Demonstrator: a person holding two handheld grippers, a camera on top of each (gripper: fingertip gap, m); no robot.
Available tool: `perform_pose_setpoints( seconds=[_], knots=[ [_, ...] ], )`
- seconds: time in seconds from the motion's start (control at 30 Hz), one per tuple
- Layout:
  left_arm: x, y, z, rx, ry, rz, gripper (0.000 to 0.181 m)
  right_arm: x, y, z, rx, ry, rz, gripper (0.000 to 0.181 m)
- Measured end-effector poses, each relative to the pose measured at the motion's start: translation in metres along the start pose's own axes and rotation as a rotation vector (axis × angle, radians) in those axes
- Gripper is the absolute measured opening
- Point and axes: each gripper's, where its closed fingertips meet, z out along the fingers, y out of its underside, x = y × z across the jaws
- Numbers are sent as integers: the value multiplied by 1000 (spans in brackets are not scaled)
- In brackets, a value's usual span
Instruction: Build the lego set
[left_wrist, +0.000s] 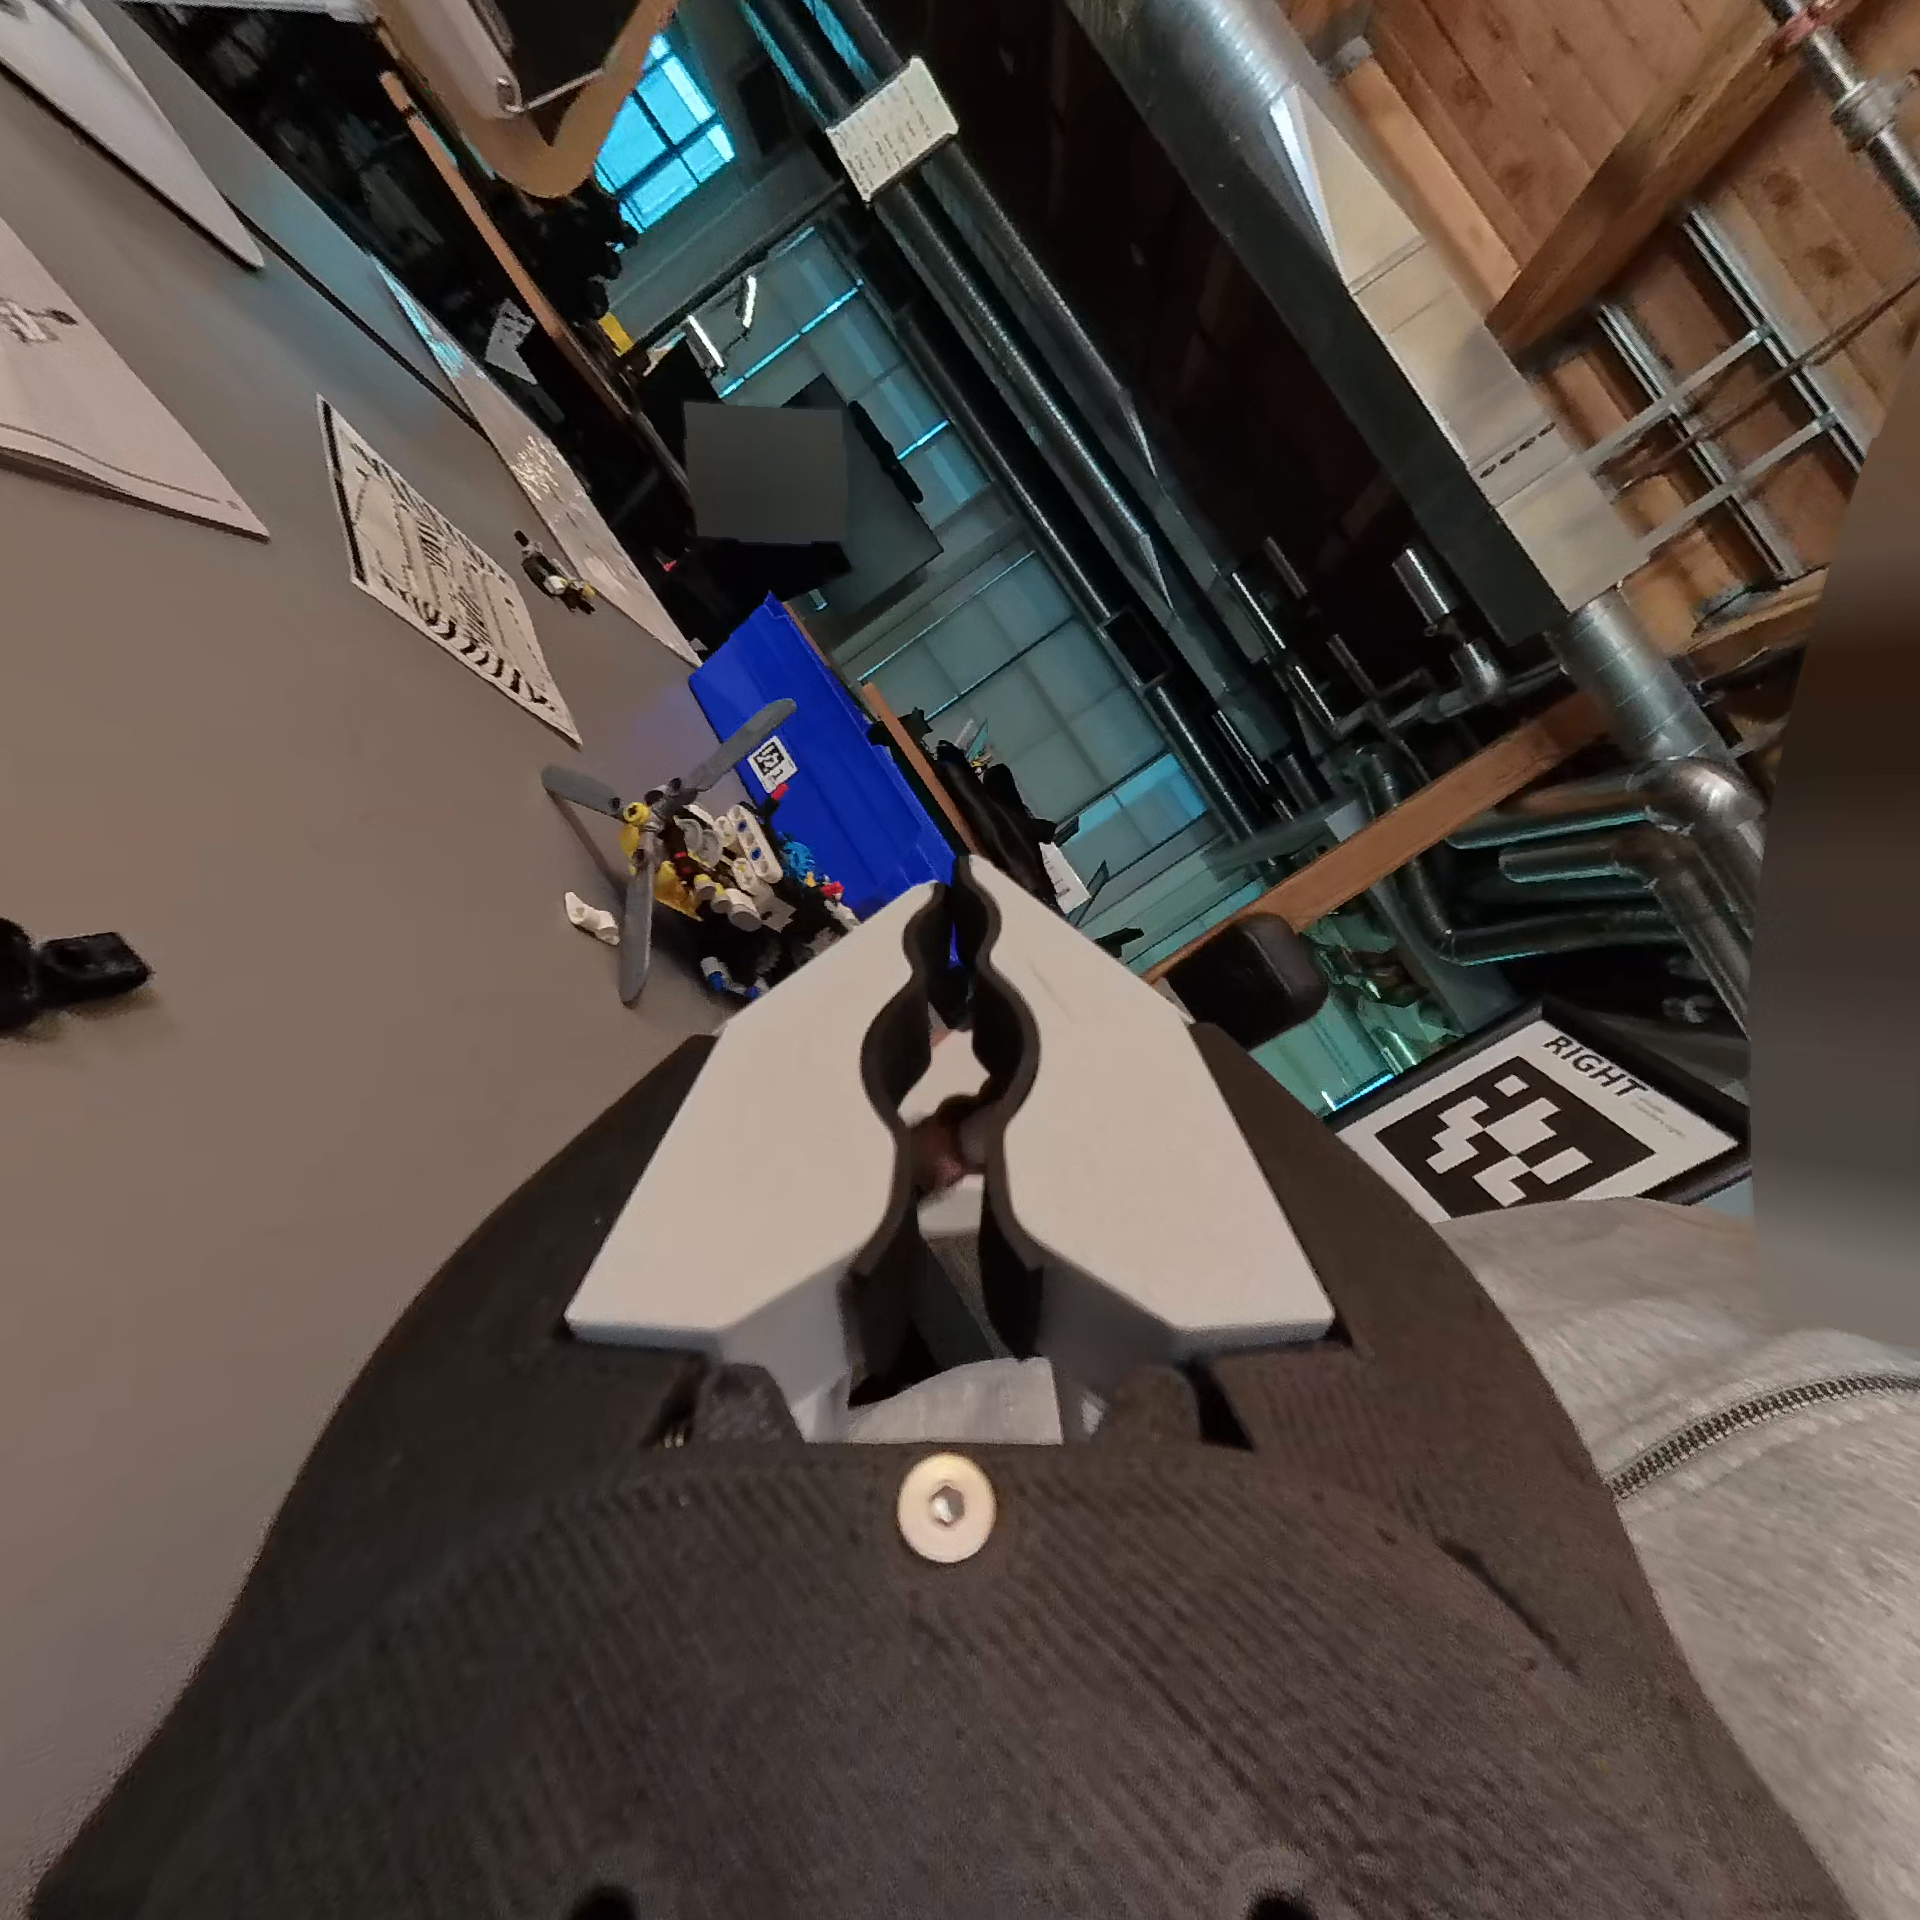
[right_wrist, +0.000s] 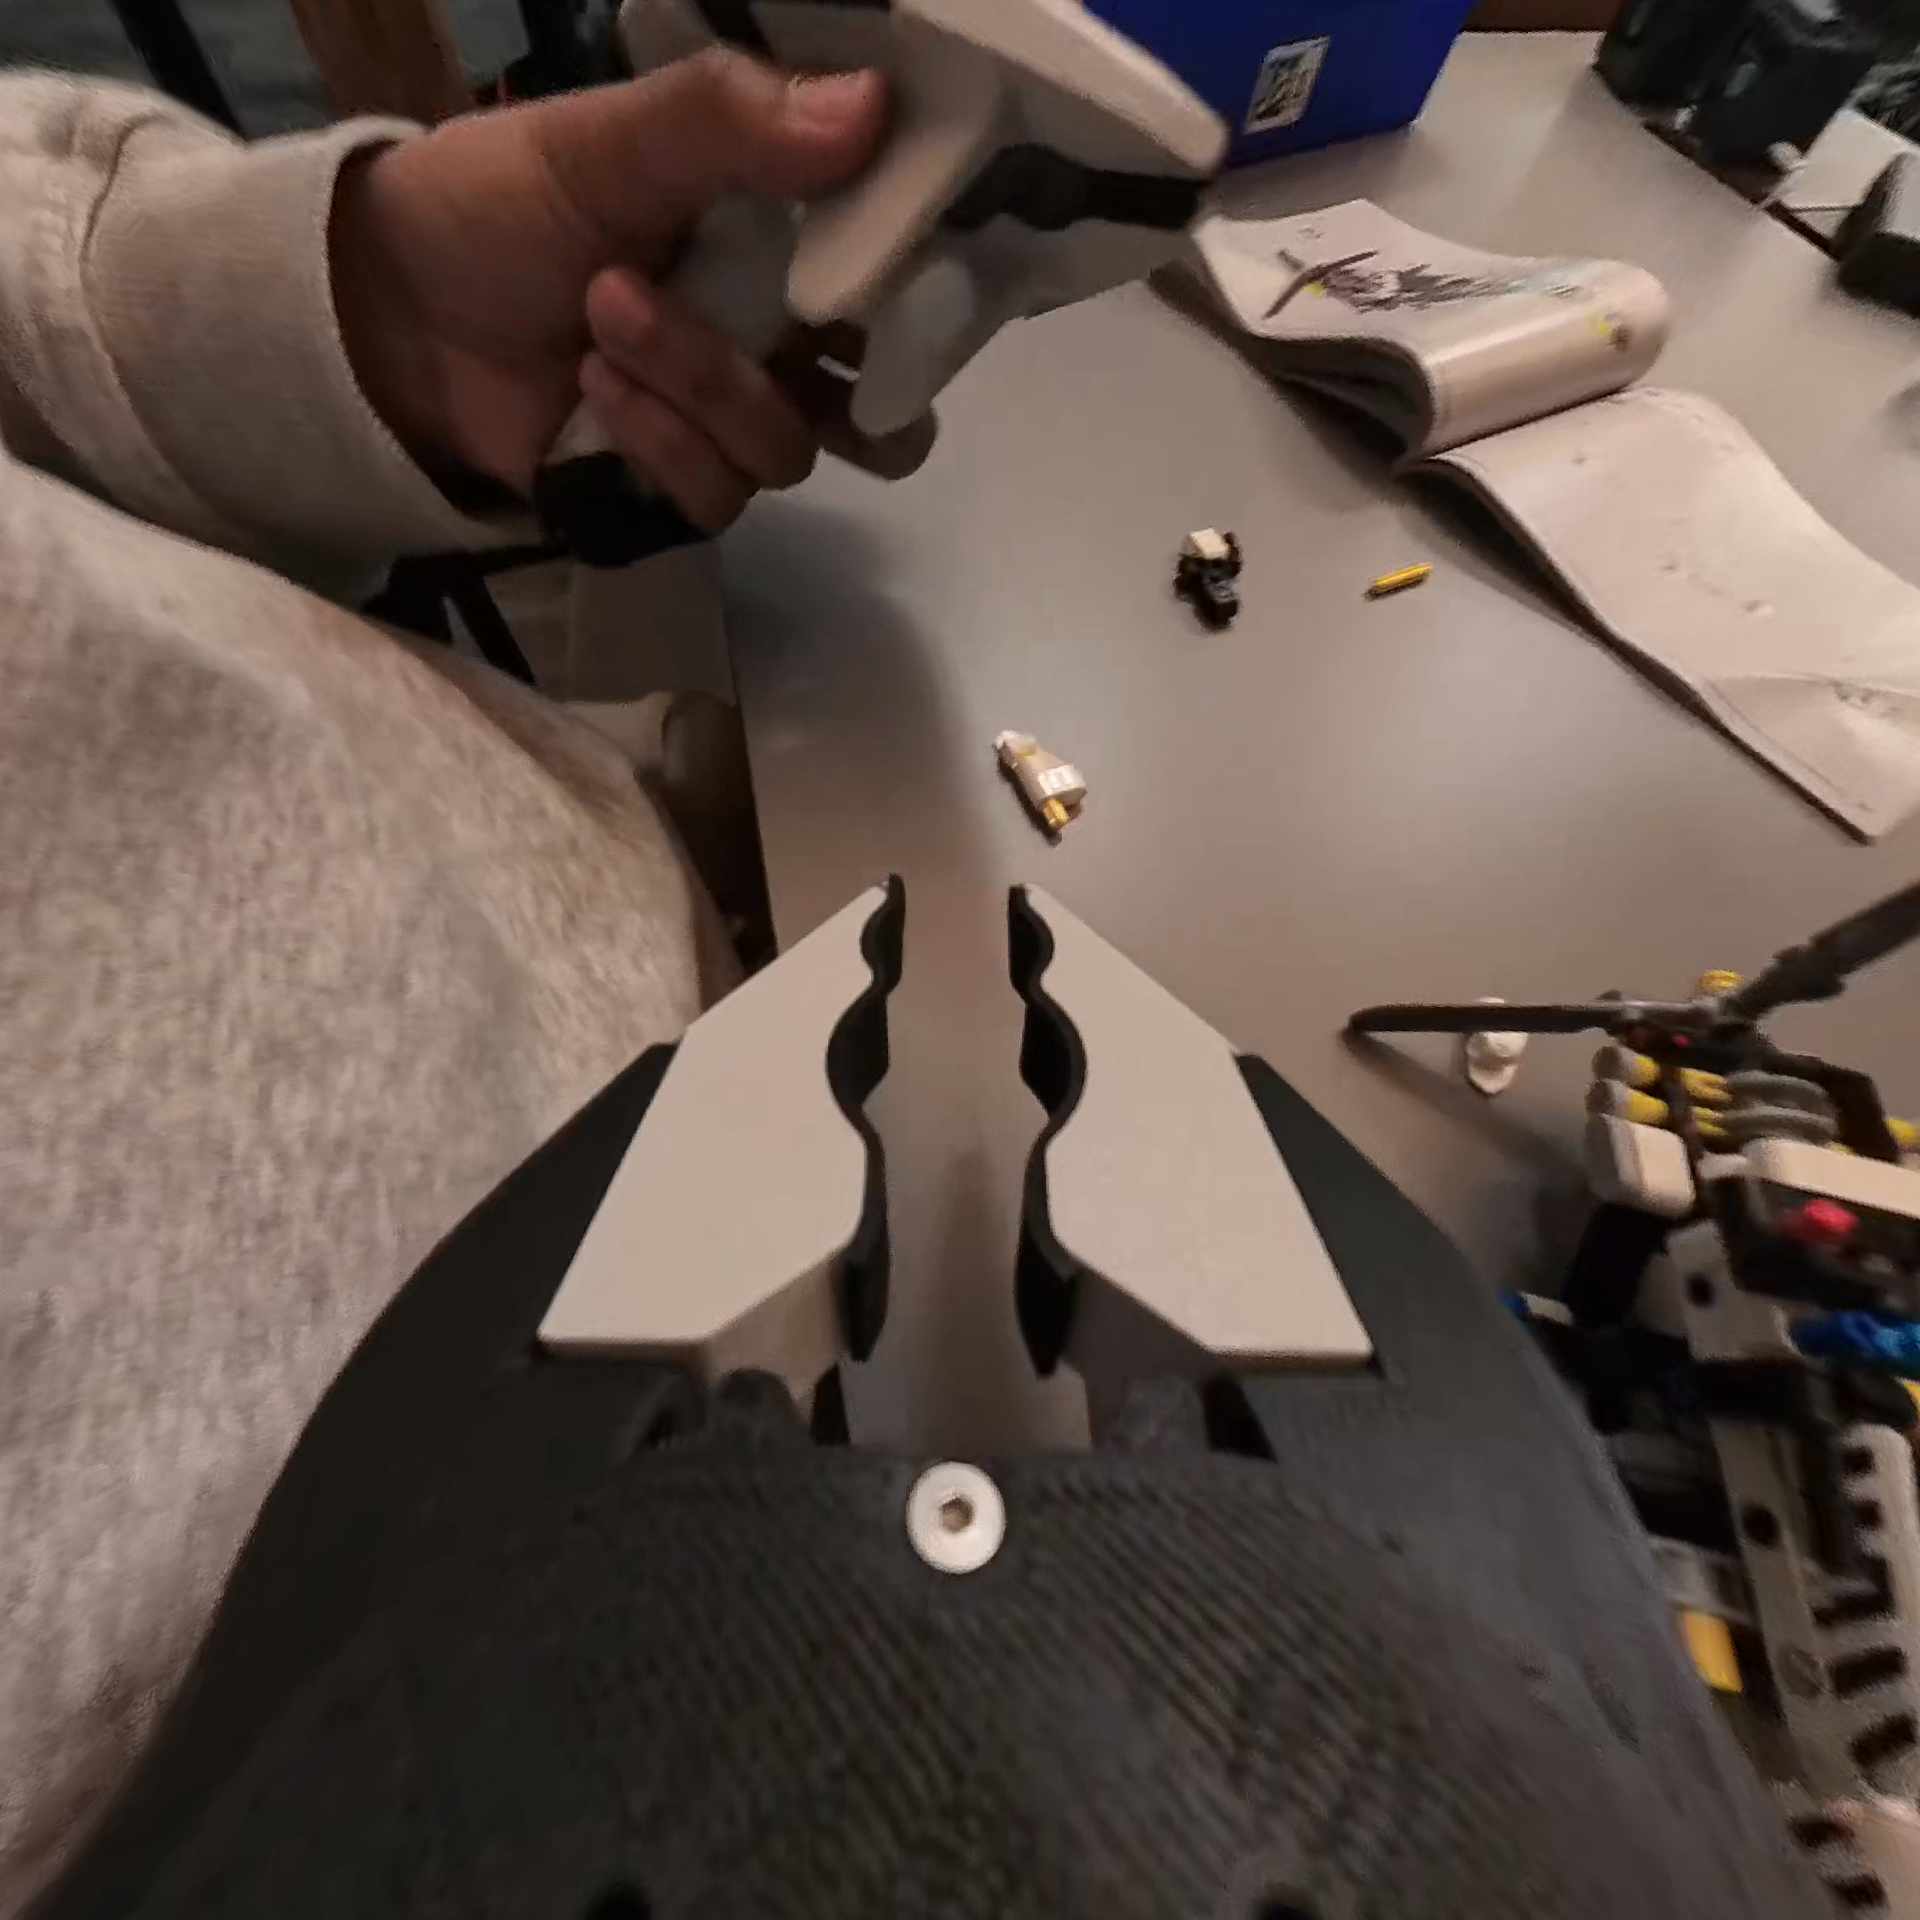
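Grey table (right_wrist: 1299, 883) holds the helicopter model (right_wrist: 1714, 1195) at right. Right gripper (right_wrist: 956, 904) gapes, empty, near a small white piece (right_wrist: 1039, 781). Left gripper (left_wrist: 961, 914) is pinched together, contents unclear. Risk: clipping the rotor (left_wrist: 665, 821) on approach.

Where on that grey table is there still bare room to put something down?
Bare table lies ahead of the right tongs, bordered by the small white-and-gold piece, the black piece and the open booklet. It is crowded at the right, around the helicopter model.
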Motion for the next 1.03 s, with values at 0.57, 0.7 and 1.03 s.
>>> perform_pose_setpoints(
  seconds=[0.57, 0.7, 1.03],
  knots=[
    [54, 80, -67, 78, -69, 82, 0, -74, 21, -63, 23, 126, 91, 17],
    [72, 105, -74, 77, -63, 79, 0, -104, 34, -82, 14, 155, 91, 17],
    [105, 133, -87, 67, -48, 132, 0, -140, 80, -42, -100, 67, 100, 24]
  ],
)
